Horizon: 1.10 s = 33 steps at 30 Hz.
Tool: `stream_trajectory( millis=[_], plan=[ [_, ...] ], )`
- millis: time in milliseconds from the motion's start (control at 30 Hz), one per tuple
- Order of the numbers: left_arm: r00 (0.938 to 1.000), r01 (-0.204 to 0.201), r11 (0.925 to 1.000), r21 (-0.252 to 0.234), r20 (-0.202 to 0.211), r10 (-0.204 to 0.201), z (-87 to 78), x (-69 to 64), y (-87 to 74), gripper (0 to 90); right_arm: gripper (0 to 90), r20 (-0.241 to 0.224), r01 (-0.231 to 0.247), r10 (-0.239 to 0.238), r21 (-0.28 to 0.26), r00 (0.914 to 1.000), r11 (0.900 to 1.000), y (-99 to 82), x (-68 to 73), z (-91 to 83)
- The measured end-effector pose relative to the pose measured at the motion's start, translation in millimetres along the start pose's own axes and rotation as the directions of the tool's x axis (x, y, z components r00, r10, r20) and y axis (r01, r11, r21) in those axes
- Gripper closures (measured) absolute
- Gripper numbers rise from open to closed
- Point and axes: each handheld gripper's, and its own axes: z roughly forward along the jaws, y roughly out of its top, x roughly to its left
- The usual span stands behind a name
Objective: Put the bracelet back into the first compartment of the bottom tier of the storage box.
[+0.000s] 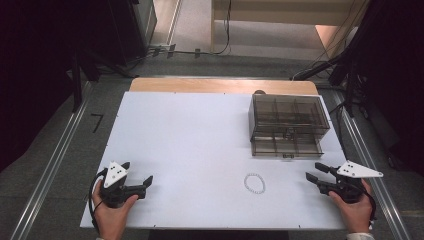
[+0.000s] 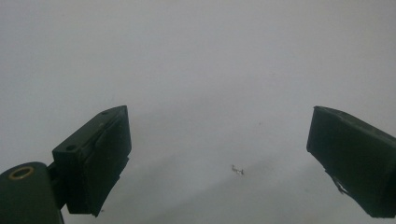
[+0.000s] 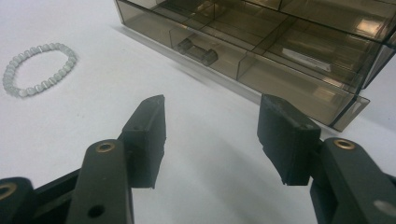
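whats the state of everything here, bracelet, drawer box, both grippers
bracelet: lying flat in a closed ring on the white table, untouched
drawer box: bottom drawer pulled out, its compartments look empty
left gripper: open, nothing between the jaws
right gripper: open, nothing between the jaws, pointing toward the bracelet

Desk (image 1: pixel 200 135): white sheet over the top, a strip of bare wood showing along the far edge; smoky clear drawer box (image 1: pixel 289 117) standing on it at far right, its bottom drawer (image 1: pixel 287 146) pulled out toward the near side, compartments visible inside; pale bead bracelet (image 1: pixel 254 183) lying flat as a closed ring, near side, right of centre, well apart from the box.
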Motion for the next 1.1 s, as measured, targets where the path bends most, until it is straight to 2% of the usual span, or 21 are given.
stream_trajectory(
  millis=[433,1100],
  plan=[
    [0.9999,0.003,1.0,-0.005,0.012,-0.003,-0.2,0.7,-0.2,7.0,40.9,-0.004,-0.004,0.004,0.01,1.0,0.9999,2.4,4.6,3.8],
    [0.9998,0.009,0.9999,-0.009,0.02,-0.009,-0.9,2.1,-0.4,6.8,41.0,-0.058,0.041,-0.039,0.036,0.9976,0.9985,15.7,24.3,26.6]
  ],
)
